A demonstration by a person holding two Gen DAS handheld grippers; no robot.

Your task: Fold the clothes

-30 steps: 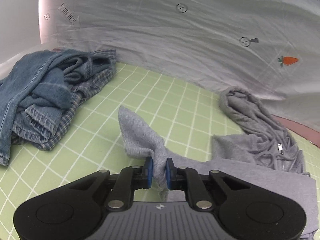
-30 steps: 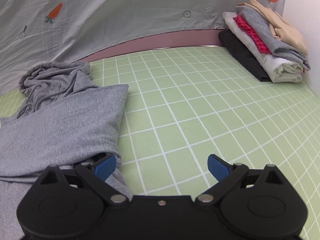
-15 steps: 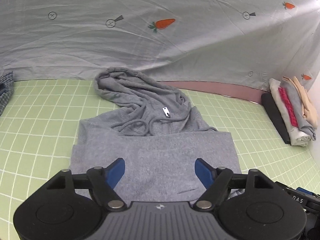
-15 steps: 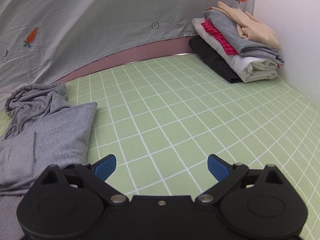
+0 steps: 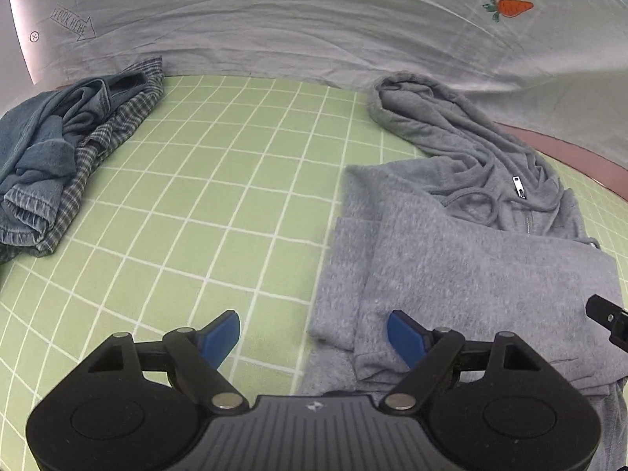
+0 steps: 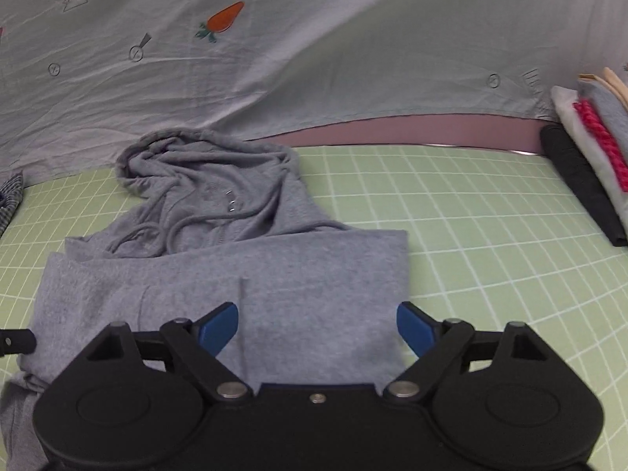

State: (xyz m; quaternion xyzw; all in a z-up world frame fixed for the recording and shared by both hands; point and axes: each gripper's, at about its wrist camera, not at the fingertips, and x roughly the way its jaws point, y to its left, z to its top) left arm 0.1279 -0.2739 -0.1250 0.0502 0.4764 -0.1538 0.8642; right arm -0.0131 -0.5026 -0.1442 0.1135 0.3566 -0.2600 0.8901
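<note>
Green gridded mat (image 5: 243,204) covers the table; a pale sheet with carrot prints (image 6: 314,59) hangs behind it.

Grey hoodie (image 6: 251,282) lies mid-mat, partly folded: side panels turned in over the body, giving a rough rectangle with straight left and right edges. Hood (image 6: 204,165) is bunched at the far end, zipper pull and drawstrings loose on top. Near hem runs out of view under both tools.

Left tongs (image 5: 314,333) are apart, empty, low over the hoodie's near left edge; right pad is over cloth, left pad over bare mat. Right tongs (image 6: 318,325) are also apart, empty, over the near middle-to-right part of the body. Tip of each tool shows at the edge of the other's view.

Far right: stack of folded clothes (image 6: 588,149), black piece at the bottom. Far left: heap of denim and checked garments (image 5: 66,157), unfolded.

Judgement: the hoodie's fold is midway, width reduced, length not. The next move likely calls for each tool to close on a corner or edge at one end and carry it over lengthwise, with the hood tucked flat. Layered panels may slip apart if only the top layer is pinched.
</note>
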